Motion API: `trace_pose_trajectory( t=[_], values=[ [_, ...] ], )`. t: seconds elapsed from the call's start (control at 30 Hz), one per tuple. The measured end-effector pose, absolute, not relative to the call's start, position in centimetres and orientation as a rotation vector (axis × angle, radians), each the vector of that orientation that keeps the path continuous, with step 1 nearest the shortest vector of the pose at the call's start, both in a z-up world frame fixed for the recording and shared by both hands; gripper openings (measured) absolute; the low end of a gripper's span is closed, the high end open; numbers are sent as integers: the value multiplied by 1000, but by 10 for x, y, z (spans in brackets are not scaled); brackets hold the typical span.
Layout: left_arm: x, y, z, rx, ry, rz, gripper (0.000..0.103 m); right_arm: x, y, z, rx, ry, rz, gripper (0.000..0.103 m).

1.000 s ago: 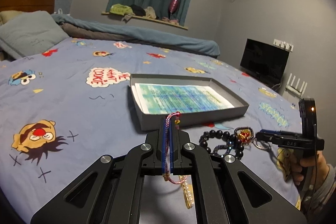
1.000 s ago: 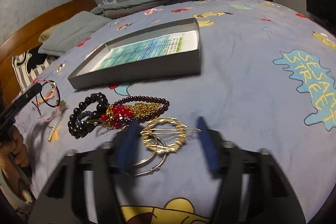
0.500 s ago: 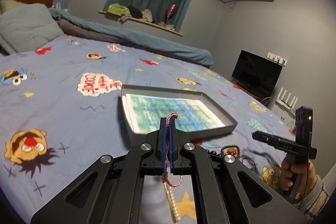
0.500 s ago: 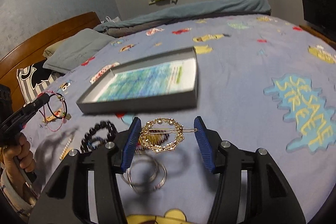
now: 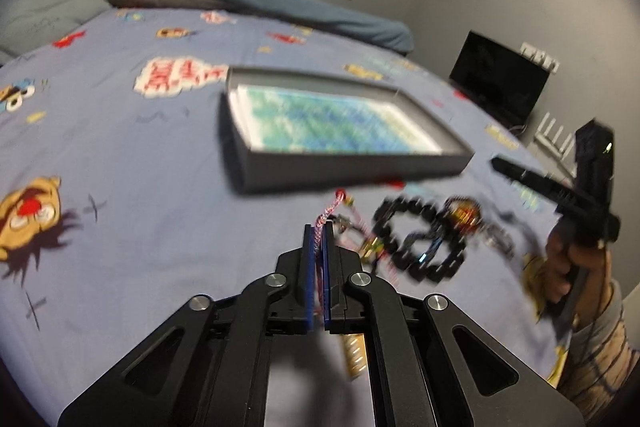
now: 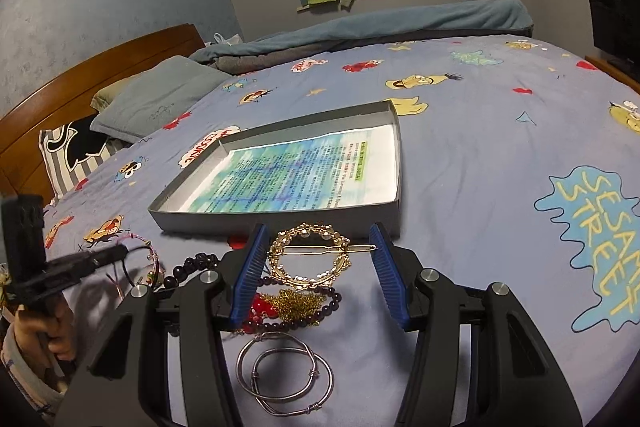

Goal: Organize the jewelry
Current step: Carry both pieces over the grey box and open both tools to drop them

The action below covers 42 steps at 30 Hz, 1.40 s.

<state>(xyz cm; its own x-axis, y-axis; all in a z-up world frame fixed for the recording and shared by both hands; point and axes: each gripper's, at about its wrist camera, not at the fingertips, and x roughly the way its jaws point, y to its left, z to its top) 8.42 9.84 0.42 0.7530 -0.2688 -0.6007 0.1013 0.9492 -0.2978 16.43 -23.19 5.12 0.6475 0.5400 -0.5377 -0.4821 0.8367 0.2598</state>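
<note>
My left gripper (image 5: 318,227) is shut on a pink braided string bracelet (image 5: 328,213), held above the bed; it also shows at the left of the right wrist view (image 6: 120,253). My right gripper (image 6: 318,247) is shut on a gold ring-shaped hair clip (image 6: 310,259), its pads gripping the clip's sides, lifted above the jewelry pile. A grey tray (image 6: 276,223) lined with a blue-green printed sheet lies just beyond both grippers (image 5: 344,169). Black beads (image 5: 416,243), dark red beads (image 6: 296,321), a gold chain (image 6: 296,305) and two silver bangles (image 6: 284,371) lie on the bedsheet.
The blue cartoon bedsheet (image 6: 500,155) covers the whole bed. Pillows (image 6: 156,103) and a wooden headboard (image 6: 92,75) are at the far left. A folded blanket (image 6: 380,23) lies along the far edge. A dark screen (image 5: 500,79) stands at the right.
My right gripper has lifted the gold hair clip off the pile and carried it toward the tray. My left gripper, still holding the string bracelet, has swung with motion blur; the tray looks nearer.
</note>
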Motion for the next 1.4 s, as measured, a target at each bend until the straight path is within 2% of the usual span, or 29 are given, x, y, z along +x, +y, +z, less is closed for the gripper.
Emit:
trace_pose_trajectory(
  t=[0.1,0.13,0.23,0.27,0.3,0.33,0.7,1.0,1.17,1.4],
  values=[
    [77,98,-4,-231,709,-181,28,164,-234,51,103,639,581,53],
    [76,97,-5,-218,711,-179,28,164,-234,51,102,638,580,53],
    [69,91,-4,-186,698,-175,23,162,-234,51,102,636,586,53],
    [69,90,-4,-180,695,-173,17,161,-234,51,102,636,588,53],
    [68,90,-3,-179,691,-171,7,161,-234,51,102,635,590,53],
    [69,90,-3,-178,688,-170,3,160,-234,51,102,634,590,53],
    [77,84,52,-171,548,-228,3,168,-226,65,84,600,608,53],
    [114,82,95,-181,433,-257,3,191,-205,72,18,599,613,53],
    [145,87,92,-215,422,-242,3,216,-194,63,-12,632,600,53],
    [183,94,51,-238,526,-218,3,240,-182,42,-58,704,574,53]
  ],
)
